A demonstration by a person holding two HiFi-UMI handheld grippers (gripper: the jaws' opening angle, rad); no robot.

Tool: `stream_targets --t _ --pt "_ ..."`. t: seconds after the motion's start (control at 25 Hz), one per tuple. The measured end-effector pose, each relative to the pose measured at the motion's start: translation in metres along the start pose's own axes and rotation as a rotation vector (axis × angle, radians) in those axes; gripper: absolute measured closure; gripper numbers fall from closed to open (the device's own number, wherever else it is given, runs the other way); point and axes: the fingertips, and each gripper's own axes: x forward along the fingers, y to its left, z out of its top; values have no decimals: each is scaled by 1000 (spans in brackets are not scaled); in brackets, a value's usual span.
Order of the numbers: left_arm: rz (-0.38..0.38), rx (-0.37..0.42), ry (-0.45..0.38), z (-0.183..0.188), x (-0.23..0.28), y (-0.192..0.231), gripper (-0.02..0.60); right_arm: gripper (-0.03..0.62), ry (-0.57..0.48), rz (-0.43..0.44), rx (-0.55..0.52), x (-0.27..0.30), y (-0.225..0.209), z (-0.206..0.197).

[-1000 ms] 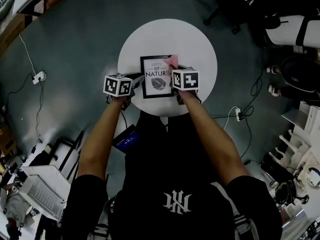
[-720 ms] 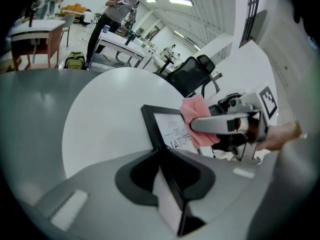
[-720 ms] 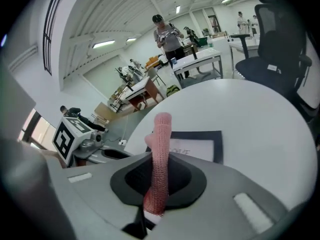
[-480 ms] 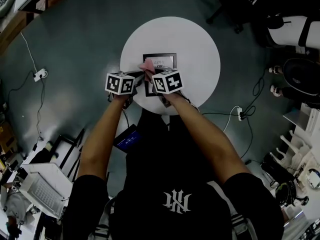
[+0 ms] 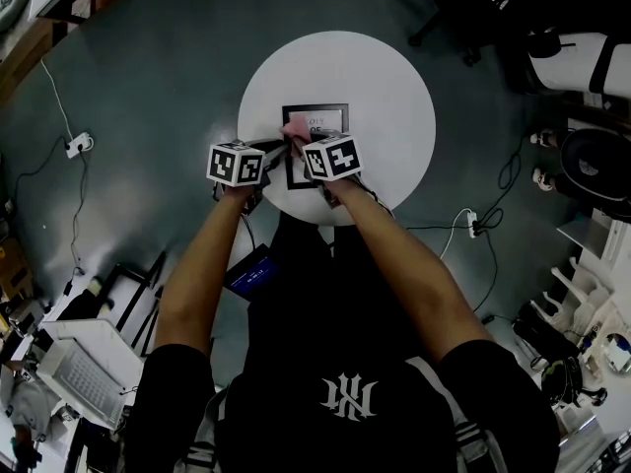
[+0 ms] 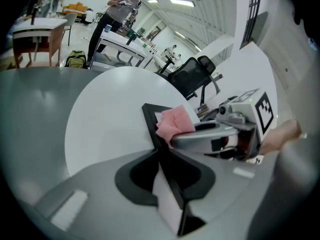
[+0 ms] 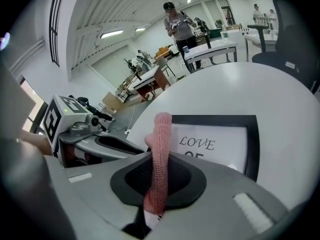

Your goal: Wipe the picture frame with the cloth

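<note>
- My left forearm point(image 5: 202, 264) reaches straight ahead from my body to the near edge of the round white counter point(image 5: 389, 92). The wrist is level, and the left gripper point(image 5: 271, 150) points in toward the middle of the counter.
- My right forearm point(image 5: 394, 254) runs forward and slants to my left, so the right gripper point(image 5: 299, 136) sits just beside the left one. Their marker cubes are close together above the near half of the counter.
- The picture frame point(image 5: 328, 119) lies at the middle of the counter, its long sides running from the near edge toward the far edge. It has a black border and a white print that reads "LOVE" at the top.
- My left fingers point(image 6: 172, 164) are closed on the frame's left border. The black edge runs straight between them, pinched tight, with no gap on either side.
- My right fingers point(image 7: 182, 176) are closed on the pink cloth point(image 7: 161, 149). The folded cloth stands up out of them as a narrow strip.
- The free end of the cloth sits on the frame's left part, against the black border and toward its far left corner, just ahead of my left fingers.
- I cannot tell whether the gripped side of the frame is raised off the counter or flat on it.
</note>
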Motion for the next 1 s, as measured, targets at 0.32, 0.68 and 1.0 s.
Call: stream_targets --t 0.32,0.68,1.0 --pt "-2 5 12 -1 -3 -1 512 571 -8 -97 42 -27 -33 -7" --pt "5 12 15 -3 -4 -1 514 571 -13 -203 71 -55 -64 -18" --pt "6 10 12 -2 -4 -1 514 571 -33 -233 82 -71 -80 -17"
